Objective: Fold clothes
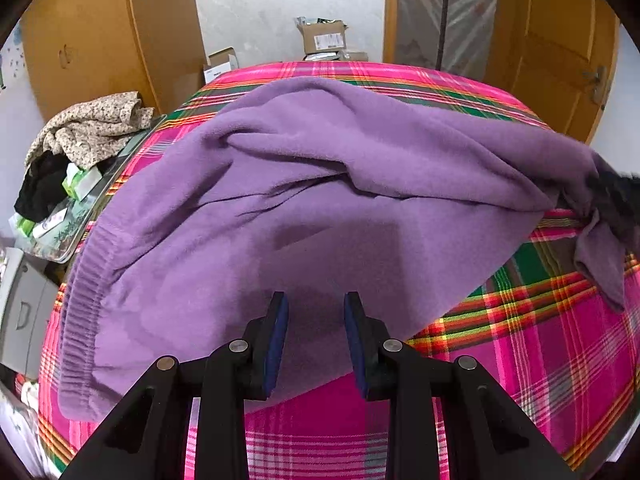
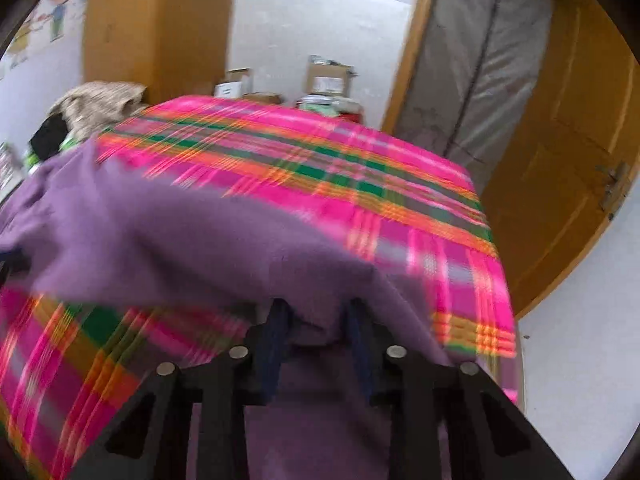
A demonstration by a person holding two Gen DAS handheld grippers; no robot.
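A purple fleece garment (image 1: pixel 320 184) lies rumpled across the pink plaid bed cover (image 1: pixel 540 340), its ribbed hem (image 1: pixel 80 312) at the left. My left gripper (image 1: pixel 316 312) hovers just over the garment's near part, open, with nothing between its blue pads. In the left wrist view the garment's right end rises to my right gripper (image 1: pixel 616 200), a dark blur, and a tail of cloth hangs below it. In the blurred right wrist view my right gripper (image 2: pixel 318 316) has its jaws apart. The purple cloth (image 2: pixel 200 232) drapes over the fingertips and sags loosely between them.
A heap of patterned and black clothes (image 1: pixel 92 128) lies on a side table at the left with small boxes. Cardboard boxes (image 1: pixel 322 36) stand beyond the bed's far edge. Wooden doors (image 1: pixel 560 60) flank the back wall. The bed's right edge (image 2: pixel 508 300) drops off close to my right gripper.
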